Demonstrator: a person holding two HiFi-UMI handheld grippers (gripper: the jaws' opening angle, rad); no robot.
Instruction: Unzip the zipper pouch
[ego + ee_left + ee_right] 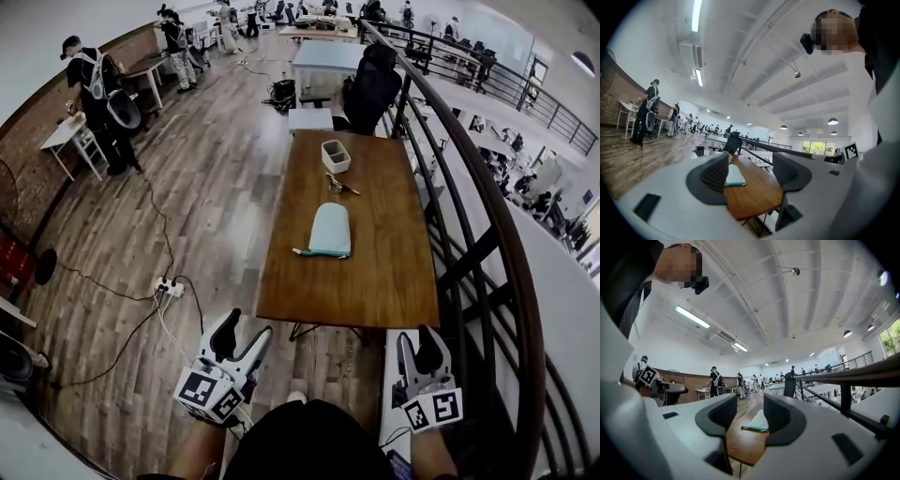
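In the head view the pale zipper pouch (330, 230) lies mid-way along the wooden table (394, 272), well ahead of both grippers; the left gripper view shows the left gripper (751, 171) with jaws apart and empty, and the right gripper view shows the right gripper (751, 414) likewise parted, holding nothing.

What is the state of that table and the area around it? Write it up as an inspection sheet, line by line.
Surface: wooden table, mostly bare.
Job's things: zipper pouch lies flat mid-table, zipper edge toward the person, untouched.
Clutter: small white box and a small item lie beyond the pouch; the item is too small to identify.
Grippers: left gripper and right gripper are both open and empty, short of the table's near edge.
Cables: power strip and cables on the floor left of the table.
Surroundings: railing on the right; chair at the far end; people far left.
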